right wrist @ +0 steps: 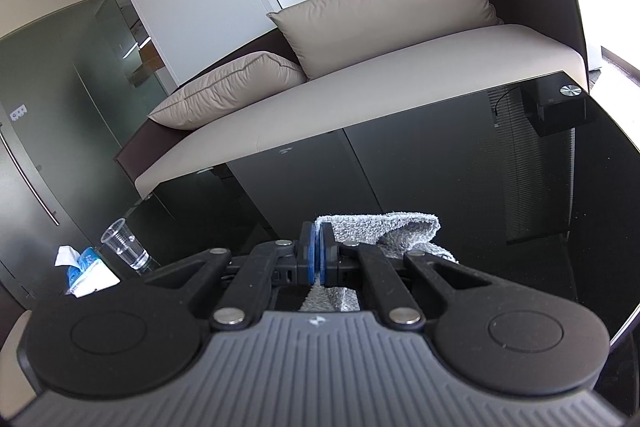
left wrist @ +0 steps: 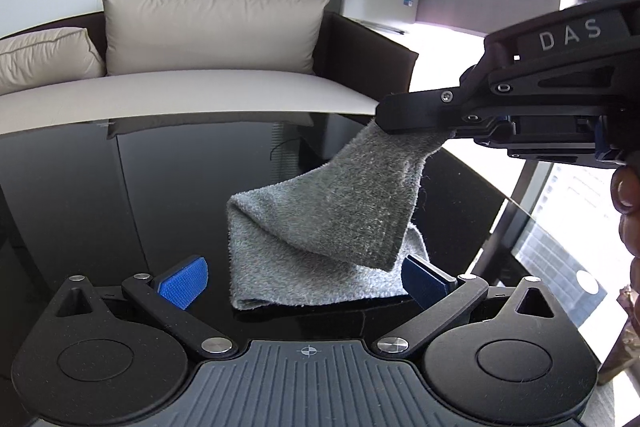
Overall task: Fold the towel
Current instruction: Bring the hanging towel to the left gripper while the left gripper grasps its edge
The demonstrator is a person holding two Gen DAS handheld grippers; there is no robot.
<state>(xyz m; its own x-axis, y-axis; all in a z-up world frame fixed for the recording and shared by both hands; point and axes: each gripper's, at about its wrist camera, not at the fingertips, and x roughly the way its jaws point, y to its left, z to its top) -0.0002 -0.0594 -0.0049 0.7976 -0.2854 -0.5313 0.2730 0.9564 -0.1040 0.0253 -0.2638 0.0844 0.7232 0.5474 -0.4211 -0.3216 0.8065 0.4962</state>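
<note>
Two grippers work over a glossy black glass table (left wrist: 100,195). Left gripper (left wrist: 308,281): jaws spread wide, blue pads (left wrist: 184,281) on either side of the lower part of the grey towel (left wrist: 320,227), no pad pressing on it. The towel's lower part rests on the glass, doubled over; its upper corner rises to the right. Right gripper (left wrist: 404,121): jaws clamped on that raised corner, holding it above the table. The right wrist view confirms this, blue pads (right wrist: 307,255) pinching terry cloth. Background: a beige sofa (left wrist: 192,87) with cushions (left wrist: 212,31); in the right wrist view, a tissue pack (right wrist: 86,273) and a clear plastic cup (right wrist: 124,243) at left.
</note>
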